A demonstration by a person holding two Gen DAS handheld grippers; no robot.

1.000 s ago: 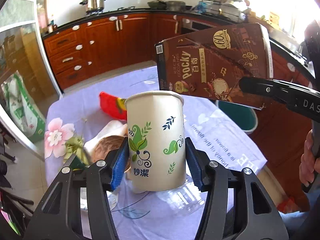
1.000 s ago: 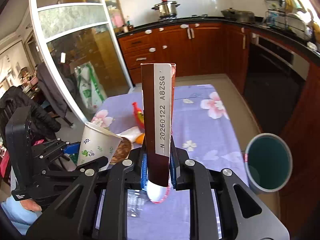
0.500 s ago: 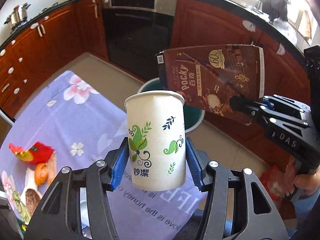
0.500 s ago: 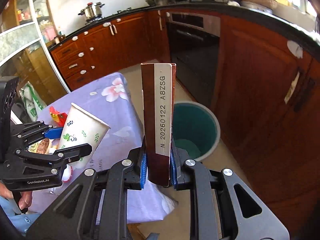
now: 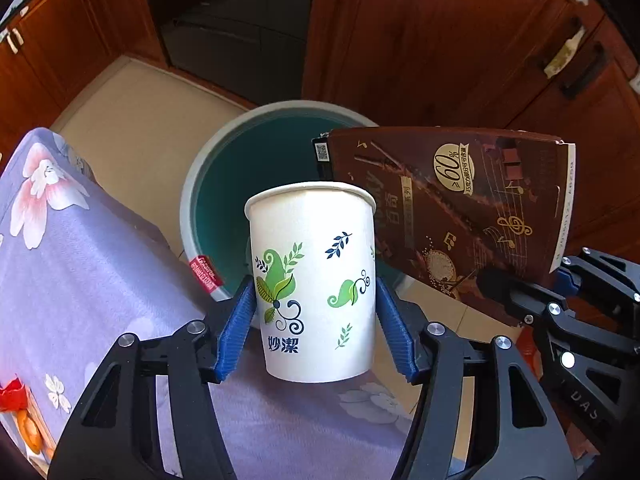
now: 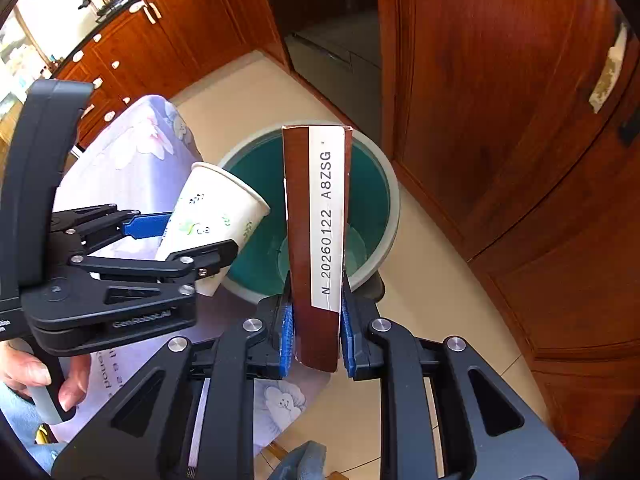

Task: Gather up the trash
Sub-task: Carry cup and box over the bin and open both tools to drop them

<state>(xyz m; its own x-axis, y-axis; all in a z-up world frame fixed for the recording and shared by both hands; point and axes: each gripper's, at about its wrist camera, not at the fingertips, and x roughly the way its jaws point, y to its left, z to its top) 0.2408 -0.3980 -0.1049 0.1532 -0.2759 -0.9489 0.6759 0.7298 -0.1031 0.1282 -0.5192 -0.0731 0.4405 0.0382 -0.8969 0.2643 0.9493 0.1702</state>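
My left gripper is shut on a white paper cup with green leaf print, held upright over the table's edge, just before the green trash bin. It also shows in the right wrist view, tilted toward the bin. My right gripper is shut on a brown Pocky box, held upright over the bin's near rim. The box shows at the right of the cup in the left wrist view.
The table with a purple floral cloth lies at the left, its corner next to the bin. Red wrapper and orange scraps lie at its far left. Brown wooden cabinets and an oven stand behind the bin on the tiled floor.
Both grippers have swung away from the table toward the bin, carrying the cup and the box. The bin is now close below and in front of them.
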